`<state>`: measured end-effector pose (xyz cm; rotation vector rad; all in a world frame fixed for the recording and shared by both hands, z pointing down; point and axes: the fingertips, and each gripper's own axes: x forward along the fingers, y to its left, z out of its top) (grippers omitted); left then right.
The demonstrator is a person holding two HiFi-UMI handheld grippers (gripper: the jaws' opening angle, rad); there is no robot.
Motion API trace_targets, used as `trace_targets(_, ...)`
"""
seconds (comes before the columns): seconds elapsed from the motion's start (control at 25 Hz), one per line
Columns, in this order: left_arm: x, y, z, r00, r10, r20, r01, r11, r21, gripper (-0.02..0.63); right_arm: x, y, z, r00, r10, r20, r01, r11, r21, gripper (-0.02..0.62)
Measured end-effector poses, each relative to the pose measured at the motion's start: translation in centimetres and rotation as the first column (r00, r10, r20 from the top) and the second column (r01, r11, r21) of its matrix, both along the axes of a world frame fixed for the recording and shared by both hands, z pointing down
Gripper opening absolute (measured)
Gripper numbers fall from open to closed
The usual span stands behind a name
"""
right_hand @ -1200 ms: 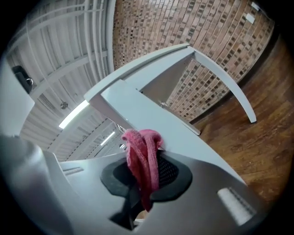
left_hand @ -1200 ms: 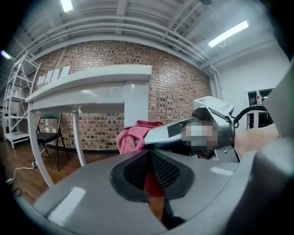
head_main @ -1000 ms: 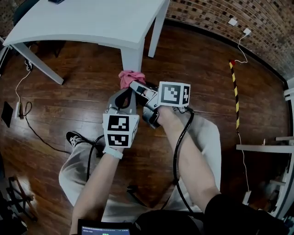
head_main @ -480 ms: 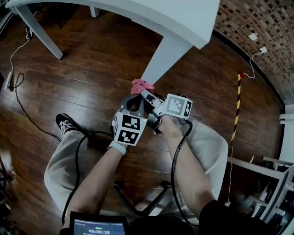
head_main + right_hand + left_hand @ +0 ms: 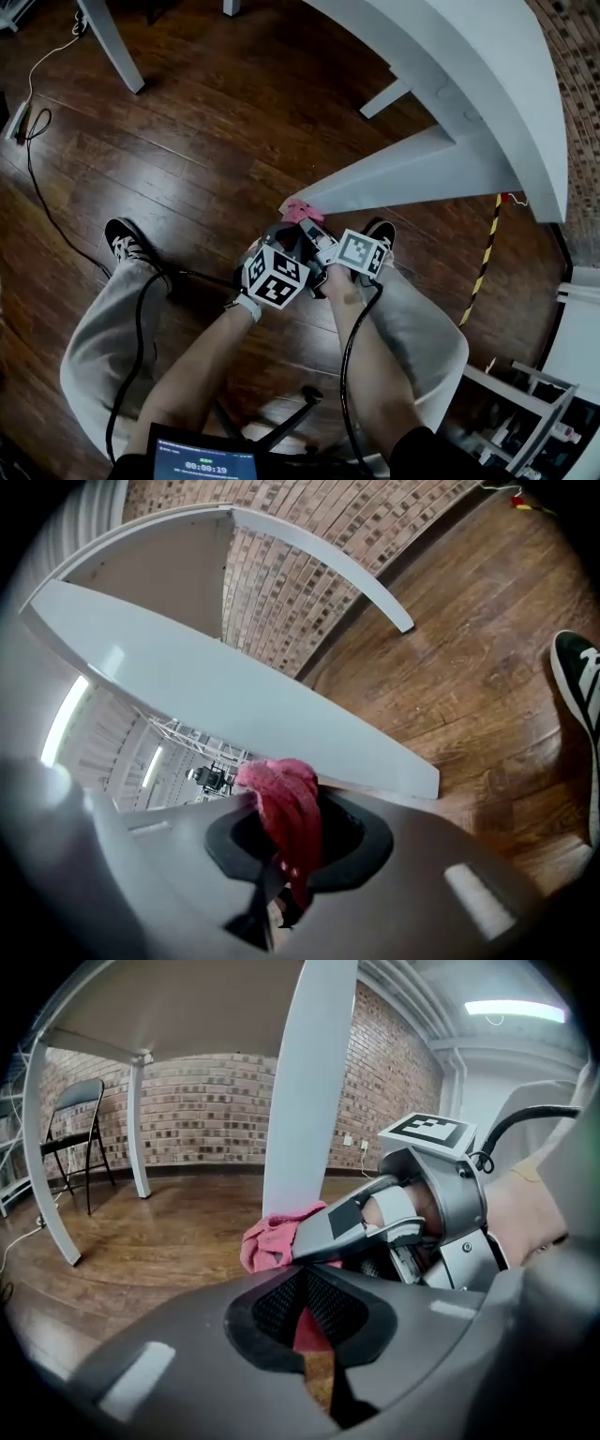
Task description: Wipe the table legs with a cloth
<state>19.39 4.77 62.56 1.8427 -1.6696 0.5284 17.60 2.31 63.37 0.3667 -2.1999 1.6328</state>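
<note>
Sitting low beside the white table, person holds both grippers down at the foot of the slanting table leg.

Right gripper: jaws clamped on a pink cloth. Cloth bunches out past the tips and presses against the leg's pale face, just above the wood floor.

Left gripper: jaws brought together, pads meeting. A red sliver shows in the slot below them; hard to say whether that is cloth pinched or merely seen through the gap. This gripper sits just beside the right one, tips pointing at the same bunch of cloth.

Black sneaker planted on the floor to the person's left. Folding chair stands before the brick wall, well beyond the table.
</note>
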Motion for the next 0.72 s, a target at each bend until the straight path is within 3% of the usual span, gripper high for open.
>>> trace_targets(0.28,-0.8,0.9,6.1,0.995,0.083,-0.054,-0.086,0.995,-0.057,0.000,0.1,0.8,6.8,0.990,0.077,-0.120,-0.084,0.995,-0.053,0.052)
trace_targets(0.72,-2.6,1.2,15.2,0.975,0.176,-0.134,-0.196,0.968,-0.154,0.000,-1.3,1.1,16.1,0.957,0.179,-0.230,-0.205,0.975,-0.092,0.052)
